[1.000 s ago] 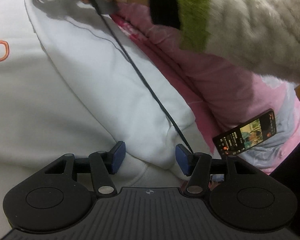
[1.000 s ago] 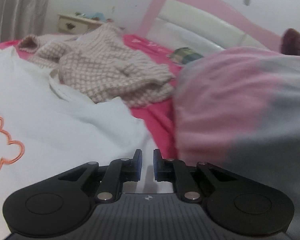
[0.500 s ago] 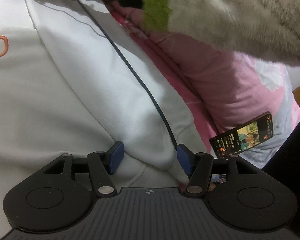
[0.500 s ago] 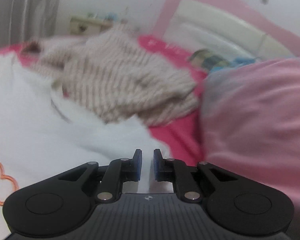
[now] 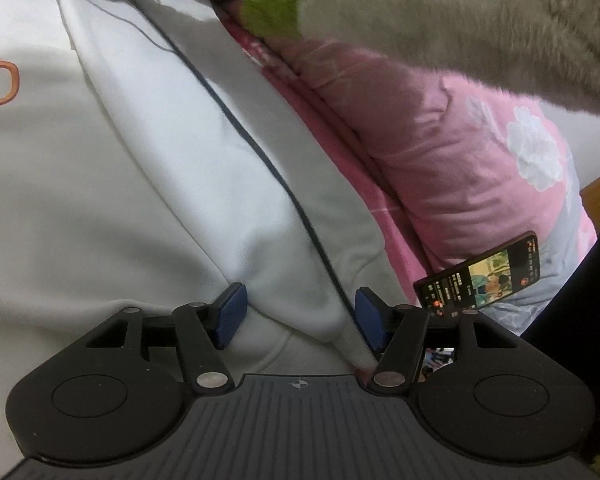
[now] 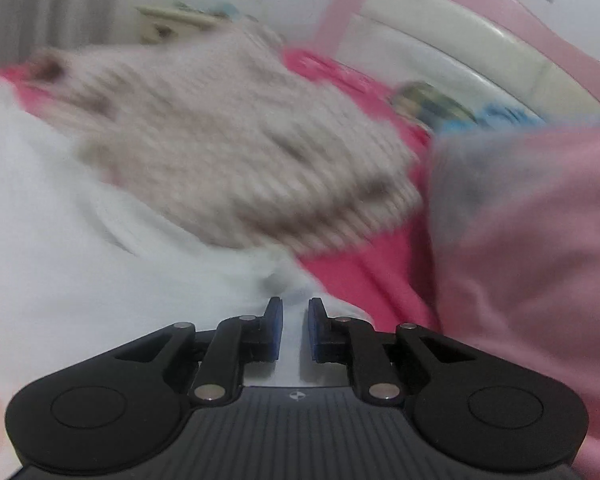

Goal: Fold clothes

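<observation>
Bedroom: pink bed sheet point(image 6: 364, 276) w/ a pink-and-white headboard point(image 6: 440, 40) at the back, small nightstand point(image 6: 172, 26) by the wall. White sweatshirt point(image 5: 112, 184) lies spread over the bed, orange outline print near its left edge; one folded-over flap w/ a thin dark seam line runs diagonally down to the left gripper point(image 5: 298, 314).

Left gripper fingers spread wide, the flap's corner sitting between the blue pads point(image 5: 230, 316), not pinched. Right gripper point(image 6: 294, 330) fingers nearly together, a narrow gap left w/ white fabric showing through it; can't tell if cloth is actually caught.

Sweatshirt's right edge runs along the sheet, pink quilt point(image 5: 460, 152) bunched just beside it, so little room on that side. Phone point(image 5: 480, 276), screen lit, rests on the quilt near the left gripper's right finger. Fuzzy grey sleeve w/ green cuff point(image 5: 460, 12) crosses overhead, covering the flap's top end. Beige knit sweater point(image 6: 236, 144) heaped past the sweatshirt's far edge; right view motion-blurred, detail there unclear.
</observation>
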A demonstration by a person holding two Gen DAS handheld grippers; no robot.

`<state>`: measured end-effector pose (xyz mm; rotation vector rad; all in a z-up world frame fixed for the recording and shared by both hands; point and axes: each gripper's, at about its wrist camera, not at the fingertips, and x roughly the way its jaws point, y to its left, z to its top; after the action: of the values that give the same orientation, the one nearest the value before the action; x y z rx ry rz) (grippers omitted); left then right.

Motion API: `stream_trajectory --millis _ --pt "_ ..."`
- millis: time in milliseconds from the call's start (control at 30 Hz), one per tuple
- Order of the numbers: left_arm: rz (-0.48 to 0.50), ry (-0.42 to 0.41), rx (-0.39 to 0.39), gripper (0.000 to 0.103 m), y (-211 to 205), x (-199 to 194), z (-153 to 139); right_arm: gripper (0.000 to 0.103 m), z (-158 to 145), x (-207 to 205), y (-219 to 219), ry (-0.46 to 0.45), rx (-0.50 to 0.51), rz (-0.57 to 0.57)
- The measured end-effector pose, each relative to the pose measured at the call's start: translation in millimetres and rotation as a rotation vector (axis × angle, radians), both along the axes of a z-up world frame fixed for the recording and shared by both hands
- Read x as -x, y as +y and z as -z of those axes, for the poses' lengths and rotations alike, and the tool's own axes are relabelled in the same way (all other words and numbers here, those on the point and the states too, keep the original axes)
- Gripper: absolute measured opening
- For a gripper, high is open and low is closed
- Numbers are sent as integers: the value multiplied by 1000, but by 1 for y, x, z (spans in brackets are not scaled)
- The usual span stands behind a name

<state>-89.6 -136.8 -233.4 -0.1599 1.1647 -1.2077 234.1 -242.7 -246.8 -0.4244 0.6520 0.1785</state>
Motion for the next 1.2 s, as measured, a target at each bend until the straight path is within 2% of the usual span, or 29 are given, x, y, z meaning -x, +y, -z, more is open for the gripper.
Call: stream_trajectory --millis 100,200,333,433,467,533,600,700,767,867,933,1033,1067,1100,1133,1167,1200 --pt "0 2 5 60 2 0 1 15 -18 -10 -14 8 -79 116" --pt "-1 1 9 60 3 0 1 17 -42 6 -16 -59 -103 139" --pt "1 4 16 60 4 -1 3 21 -65 27 0 -67 -203 -36" --pt "6 -2 19 61 3 0 3 27 -63 26 38 22 -205 -257" --pt "8 -5 19 61 3 0 3 33 -61 25 51 47 -192 -316" --pt "9 -5 21 61 3 0 4 33 -53 17 71 95 -152 -372" --pt "6 2 25 61 3 0 4 33 -47 2 80 161 -172 -369" --pt "4 11 28 61 3 -2 4 37 -46 -27 78 303 -382 -330" --pt "6 14 29 61 4 -3 4 41 -45 -44 78 352 -475 -295" --pt "10 22 33 61 5 -4 4 42 -38 -69 78 450 -575 -231" --pt "11 30 37 61 6 -5 5 42 -33 -76 81 494 -606 -215" --pt "12 40 42 61 6 -7 6 41 -30 -76 94 484 -567 -228" --pt "12 42 44 61 6 -7 6 41 -30 -76 98 480 -554 -232" --pt "13 43 45 61 6 -7 6 34 -29 -76 103 477 -541 -236" --pt "13 43 46 61 6 -7 6 26 -28 -76 107 473 -528 -240" --pt "14 43 47 61 7 -7 7 10 -27 -76 111 470 -515 -245" --pt "14 44 47 61 7 -7 7 6 -28 -72 115 439 -491 -264"
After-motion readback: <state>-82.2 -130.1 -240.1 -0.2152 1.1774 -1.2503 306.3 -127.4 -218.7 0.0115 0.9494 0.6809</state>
